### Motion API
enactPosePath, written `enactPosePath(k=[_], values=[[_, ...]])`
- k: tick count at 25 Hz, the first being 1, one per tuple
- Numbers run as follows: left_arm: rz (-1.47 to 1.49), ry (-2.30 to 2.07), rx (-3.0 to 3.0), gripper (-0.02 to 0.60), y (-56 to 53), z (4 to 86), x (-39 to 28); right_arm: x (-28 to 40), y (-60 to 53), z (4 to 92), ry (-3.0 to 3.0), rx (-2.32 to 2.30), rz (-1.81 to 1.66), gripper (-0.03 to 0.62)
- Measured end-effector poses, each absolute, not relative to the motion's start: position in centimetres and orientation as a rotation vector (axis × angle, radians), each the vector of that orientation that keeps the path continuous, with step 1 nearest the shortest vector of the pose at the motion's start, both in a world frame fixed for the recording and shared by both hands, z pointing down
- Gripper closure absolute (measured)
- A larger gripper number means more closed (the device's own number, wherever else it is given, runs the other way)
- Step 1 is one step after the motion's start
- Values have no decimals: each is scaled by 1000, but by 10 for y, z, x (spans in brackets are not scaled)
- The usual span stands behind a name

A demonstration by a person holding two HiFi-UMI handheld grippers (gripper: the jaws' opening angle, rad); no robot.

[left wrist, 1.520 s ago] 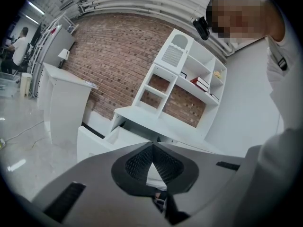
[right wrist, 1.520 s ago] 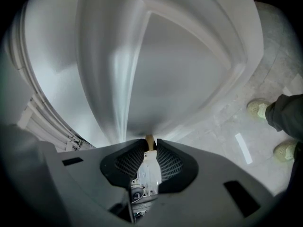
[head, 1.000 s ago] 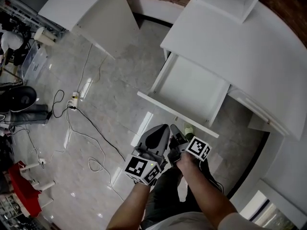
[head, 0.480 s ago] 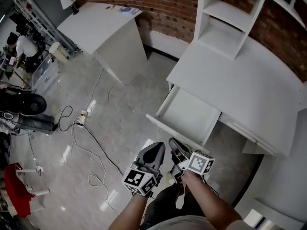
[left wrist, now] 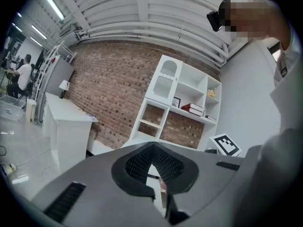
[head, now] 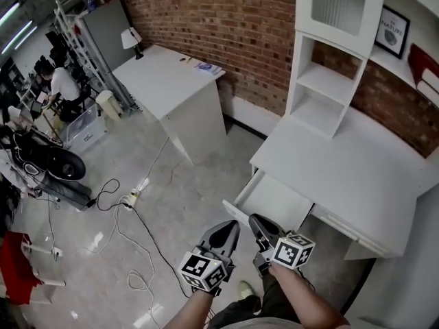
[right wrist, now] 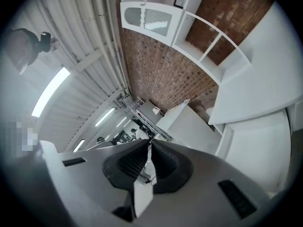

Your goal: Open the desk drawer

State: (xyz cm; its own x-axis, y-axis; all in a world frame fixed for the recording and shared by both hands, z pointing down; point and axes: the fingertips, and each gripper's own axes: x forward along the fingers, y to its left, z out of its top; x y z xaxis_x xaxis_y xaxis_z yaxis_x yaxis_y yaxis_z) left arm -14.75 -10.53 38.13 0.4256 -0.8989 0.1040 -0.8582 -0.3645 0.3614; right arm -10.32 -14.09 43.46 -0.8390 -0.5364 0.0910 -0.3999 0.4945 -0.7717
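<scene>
Under the desk's front edge: drawer stood pulled out over the floor, white bottom showing, front panel toward the claws.
Desk: white, curved top, backed against the brick wall; carried a white shelf unit on its rear part.
Left claw: hung near the drawer's front panel without touching it; pads met at the tips, gripped nothing.
Right claw: hung just beside the left claw, also clear of the drawer; had just been closing, pads almost together with a thin slit left, nothing in the slit.
Marker cubes: one on the left claw, one on the right, each just ahead of the holding hand.
Floor: pale and glossy; power strip and cables lay well left of the claws.
Farther off: second white desk stood by the wall; person sat at far left.
</scene>
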Motion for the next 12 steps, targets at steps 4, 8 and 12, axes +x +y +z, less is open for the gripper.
enactPosePath(k=[4,8,12], values=[[-196,-1527,2343,569,-101,350,-150,-105,-141,396,2643,-784,-1135,565],[-221,-1537,2367,569,-102,322,-150,-108,-142,359,2726,-777,-984,566],[-248,-1569,2387,569,-103,297,-154,-109,-140,330,2785,-805,-850,566]])
